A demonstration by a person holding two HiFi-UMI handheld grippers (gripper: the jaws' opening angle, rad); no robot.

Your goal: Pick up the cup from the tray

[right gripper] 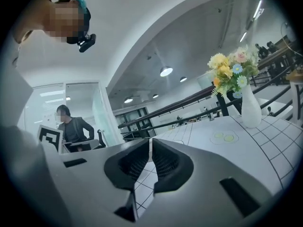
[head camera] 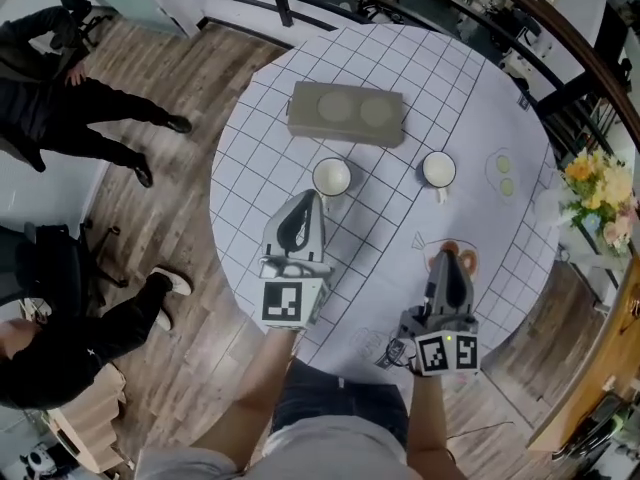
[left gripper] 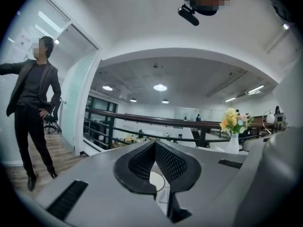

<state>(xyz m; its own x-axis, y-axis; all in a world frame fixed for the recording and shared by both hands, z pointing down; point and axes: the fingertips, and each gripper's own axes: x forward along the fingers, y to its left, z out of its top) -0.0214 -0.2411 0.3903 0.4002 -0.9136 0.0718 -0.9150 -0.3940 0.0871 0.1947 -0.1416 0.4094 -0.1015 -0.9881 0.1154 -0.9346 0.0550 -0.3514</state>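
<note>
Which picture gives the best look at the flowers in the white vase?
The right gripper view: the flowers and vase stand large, seen from the side. The left gripper view shows them small and far off; the head view catches them from above at its right edge.

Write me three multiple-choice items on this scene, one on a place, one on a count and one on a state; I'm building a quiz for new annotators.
1. Where are the two white cups relative to the grey tray?
A. in its recesses
B. on the table, between the tray and the grippers
C. stacked on top of it

2. How many round recesses does the tray have?
A. one
B. two
C. four

3. How is the left gripper?
A. wide open
B. shut on a cup
C. shut, with nothing held

Key: B, both cups stand on the gridded cloth below the tray; B, two circles sit side by side; C, its jaws meet with nothing between them.
</note>
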